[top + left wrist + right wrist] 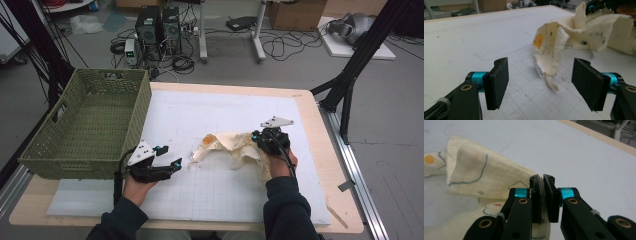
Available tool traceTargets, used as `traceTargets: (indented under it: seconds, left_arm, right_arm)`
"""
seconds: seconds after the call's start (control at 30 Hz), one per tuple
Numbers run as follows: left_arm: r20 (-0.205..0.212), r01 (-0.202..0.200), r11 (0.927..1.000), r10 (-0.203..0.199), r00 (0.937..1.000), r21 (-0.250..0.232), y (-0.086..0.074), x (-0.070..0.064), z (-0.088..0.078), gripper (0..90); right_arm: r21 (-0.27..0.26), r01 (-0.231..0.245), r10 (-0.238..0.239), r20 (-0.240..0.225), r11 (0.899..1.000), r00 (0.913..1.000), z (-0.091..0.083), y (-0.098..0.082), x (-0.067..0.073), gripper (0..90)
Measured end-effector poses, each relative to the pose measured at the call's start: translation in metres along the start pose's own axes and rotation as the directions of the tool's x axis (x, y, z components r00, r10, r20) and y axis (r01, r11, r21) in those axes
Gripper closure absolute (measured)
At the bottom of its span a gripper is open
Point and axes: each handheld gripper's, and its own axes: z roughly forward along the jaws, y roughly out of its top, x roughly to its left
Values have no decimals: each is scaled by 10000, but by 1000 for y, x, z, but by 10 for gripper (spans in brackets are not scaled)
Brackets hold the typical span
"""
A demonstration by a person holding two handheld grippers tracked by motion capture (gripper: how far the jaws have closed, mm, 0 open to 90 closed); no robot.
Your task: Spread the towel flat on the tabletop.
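two grippers work a cream printed cloth (235,147) lying crumpled mid-mat on the white grid mat (210,195). right gripper (541,195) is clenched on a fold of the cloth's edge. left gripper (540,82) gapes wide, its pads either side of a hanging corner, apart from it.

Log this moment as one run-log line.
right gripper: shut on cream cloth | left gripper: open, near cloth's free end | green basket: left of mat
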Motion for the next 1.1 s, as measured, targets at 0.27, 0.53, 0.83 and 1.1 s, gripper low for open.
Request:
traceTargets:
  seconds: [0.27, 0.53, 0.83, 1.1]
  left_arm:
    - [9, 1, 10000, -1, 10000, 46, -1, -1, 1, 303]
    - [-6, -19, 10000, 19, 10000, 89, -1, -1, 2, 301]
    - [18, -42, 10000, 42, 10000, 47, -1, -2, 2, 299]
    - [27, -49, 10000, 49, 10000, 73, -1, -3, 3, 299]
  right_arm:
    - [543, -1027, 957, 1187, 9932, 9883, 0, -13, -23, 675]
    - [-658, -78, 84, 87, 9978, 9999, -23, -15, -15, 490]
    - [-804, 2269, -2357, -1267, 9706, 9635, -31, -14, 13, 479]
    - [474, 3334, -3197, -1853, 9416, 9292, 9, -13, 46, 390]
